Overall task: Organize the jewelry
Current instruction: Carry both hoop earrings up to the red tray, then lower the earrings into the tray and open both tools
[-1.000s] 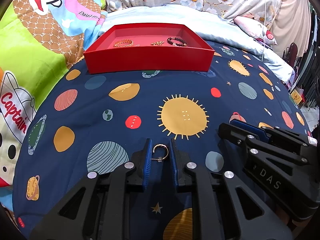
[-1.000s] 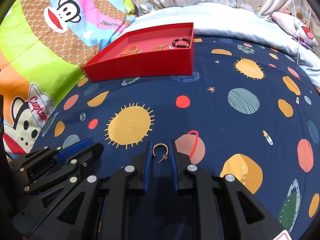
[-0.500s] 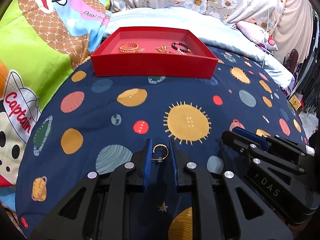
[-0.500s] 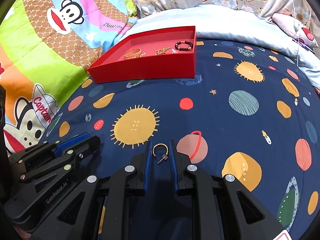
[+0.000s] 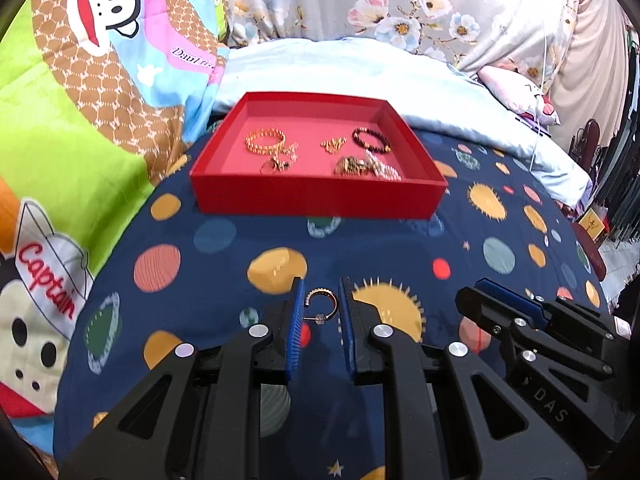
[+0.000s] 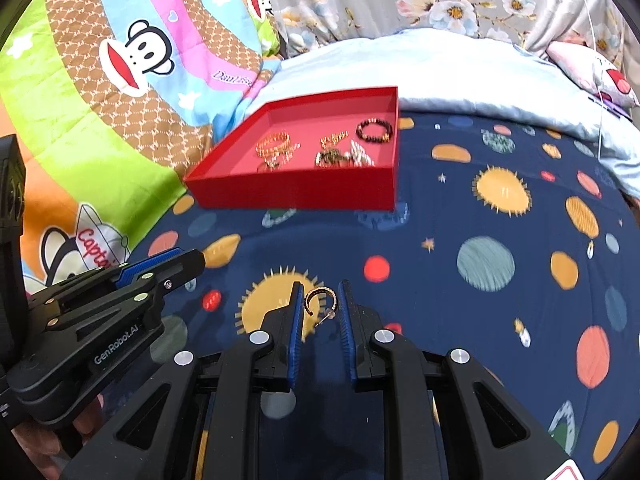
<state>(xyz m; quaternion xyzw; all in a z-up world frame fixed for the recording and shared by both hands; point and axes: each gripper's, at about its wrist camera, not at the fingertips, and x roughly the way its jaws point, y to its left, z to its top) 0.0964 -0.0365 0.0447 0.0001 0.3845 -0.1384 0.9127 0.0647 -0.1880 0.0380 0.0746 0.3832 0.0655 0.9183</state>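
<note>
The left gripper (image 5: 321, 304) is pinching a small gold hoop earring (image 5: 322, 300) between its blue pads, its fingers drawn in close so that both pads are touching the hoop's sides. The earring's post is pointing back toward the gripper's body, with a small clear stopper on it.

The right gripper (image 6: 321, 304) is doing the same with a second hoop earring (image 6: 320, 301), its fingers narrowed onto the hoop from both sides and the post slanting down toward the gripper's body.

Both grippers are hovering over the planet-print blanket (image 5: 224, 264), on the near side of the red tray (image 5: 316, 196), with open blanket lying between them and the tray's front wall. In the left view the right gripper is showing low at the right, beside the left one; in the right view the left gripper is showing at the left.

The red tray is sitting on the blanket, with a pale blue pillow (image 5: 352, 68) just behind it. Inside the tray a gold bracelet (image 5: 265, 141) is lying toward its left side, a dark bead bracelet (image 5: 370, 140) toward its right, and a small gold piece (image 5: 333, 144) between them. Nearer the tray's front wall, more pieces are lying tangled, too small to tell apart.
</note>
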